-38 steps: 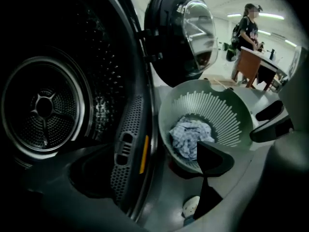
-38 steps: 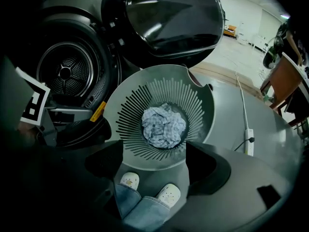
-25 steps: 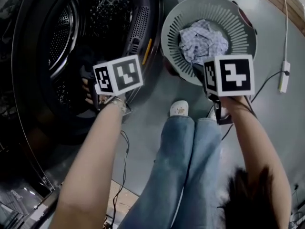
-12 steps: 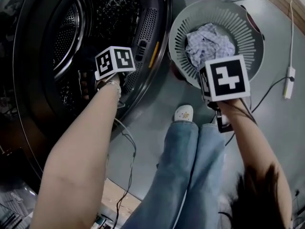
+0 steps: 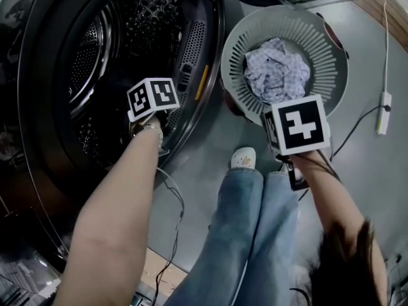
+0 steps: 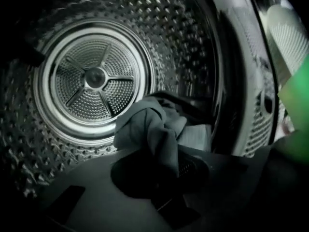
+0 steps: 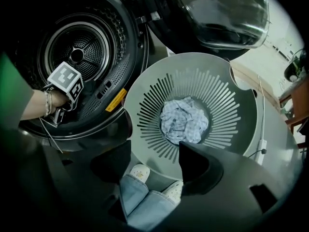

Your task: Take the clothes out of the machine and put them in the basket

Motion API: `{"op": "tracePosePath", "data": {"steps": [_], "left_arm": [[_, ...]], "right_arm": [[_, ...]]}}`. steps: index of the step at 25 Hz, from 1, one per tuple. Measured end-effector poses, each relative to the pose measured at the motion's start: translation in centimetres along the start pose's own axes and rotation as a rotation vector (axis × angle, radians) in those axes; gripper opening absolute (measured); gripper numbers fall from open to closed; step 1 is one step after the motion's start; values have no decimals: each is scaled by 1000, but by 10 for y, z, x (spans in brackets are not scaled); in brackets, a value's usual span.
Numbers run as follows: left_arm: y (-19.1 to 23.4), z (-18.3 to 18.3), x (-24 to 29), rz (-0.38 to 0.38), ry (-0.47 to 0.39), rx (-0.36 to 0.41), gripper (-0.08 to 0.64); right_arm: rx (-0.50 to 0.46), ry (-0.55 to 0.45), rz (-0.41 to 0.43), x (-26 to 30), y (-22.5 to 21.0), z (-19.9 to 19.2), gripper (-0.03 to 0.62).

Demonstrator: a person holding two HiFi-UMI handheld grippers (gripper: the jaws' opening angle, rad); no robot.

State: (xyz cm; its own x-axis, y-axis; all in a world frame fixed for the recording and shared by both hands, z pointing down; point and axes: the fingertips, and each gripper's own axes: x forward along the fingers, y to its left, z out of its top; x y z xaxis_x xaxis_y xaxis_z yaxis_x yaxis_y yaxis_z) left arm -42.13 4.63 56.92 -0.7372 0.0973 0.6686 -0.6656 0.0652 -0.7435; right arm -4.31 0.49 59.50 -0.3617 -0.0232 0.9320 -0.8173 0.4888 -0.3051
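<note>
Inside the machine's steel drum (image 6: 94, 76) lies a dark grey garment (image 6: 149, 129) with a paler piece (image 6: 195, 137) beside it. My left gripper (image 6: 169, 170) reaches into the drum and its jaws are closing, with a fold of the grey garment pinched between them. In the head view only its marker cube and wrist show, at the drum mouth (image 5: 152, 98). The round grey slotted basket (image 5: 319, 37) stands on the floor to the right and holds a blue-white checked cloth (image 5: 275, 69). My right gripper (image 7: 152, 146) hangs over the basket's near rim, jaws apart with nothing between them.
The machine's open door (image 7: 217, 13) hangs above the basket. The person's jeans legs (image 5: 255, 222) and a white shoe (image 5: 243, 159) are on the floor between machine and basket. A white cable and power strip (image 5: 382, 113) lie at the right.
My left hand has pushed further into the drum mouth and tilted down. The right gripper has drifted slightly towards the near rim of the basket.
</note>
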Motion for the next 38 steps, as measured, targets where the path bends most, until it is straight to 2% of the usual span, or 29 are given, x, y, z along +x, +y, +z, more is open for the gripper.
{"op": "tracePosePath", "data": {"steps": [4, 8, 12, 17, 22, 25, 30, 33, 35, 38], "left_arm": [[-10, 14, -26, -40, -111, -87, 66], [-30, 26, -61, -106, -196, -111, 66], [-46, 34, -100, -161, -237, -103, 66], [-54, 50, -143, -227, -308, -83, 66], [-61, 68, -191, -320, -400, -72, 66], [-74, 75, -219, -394, -447, -62, 66], [-95, 80, -250, -487, -488, -60, 66], [-110, 79, -268, -605, -520, -84, 66], [-120, 78, -283, -682, -557, -71, 66], [-130, 76, -299, -752, -580, -66, 66]], "right_arm": [[-13, -3, -19, -9, -3, 1, 299], [-3, -3, -49, -22, -13, -3, 299], [59, -9, -71, -43, -25, -10, 296], [207, -17, -92, -69, -47, -16, 286], [275, -45, -126, -92, -64, -15, 263], [308, -67, -137, -103, -71, -14, 256], [288, -82, -156, -110, -76, -16, 242], [293, -87, -165, -113, -82, -19, 238], [305, -93, -170, -116, -85, -21, 236], [314, -93, -174, -121, -90, -26, 227]]}}
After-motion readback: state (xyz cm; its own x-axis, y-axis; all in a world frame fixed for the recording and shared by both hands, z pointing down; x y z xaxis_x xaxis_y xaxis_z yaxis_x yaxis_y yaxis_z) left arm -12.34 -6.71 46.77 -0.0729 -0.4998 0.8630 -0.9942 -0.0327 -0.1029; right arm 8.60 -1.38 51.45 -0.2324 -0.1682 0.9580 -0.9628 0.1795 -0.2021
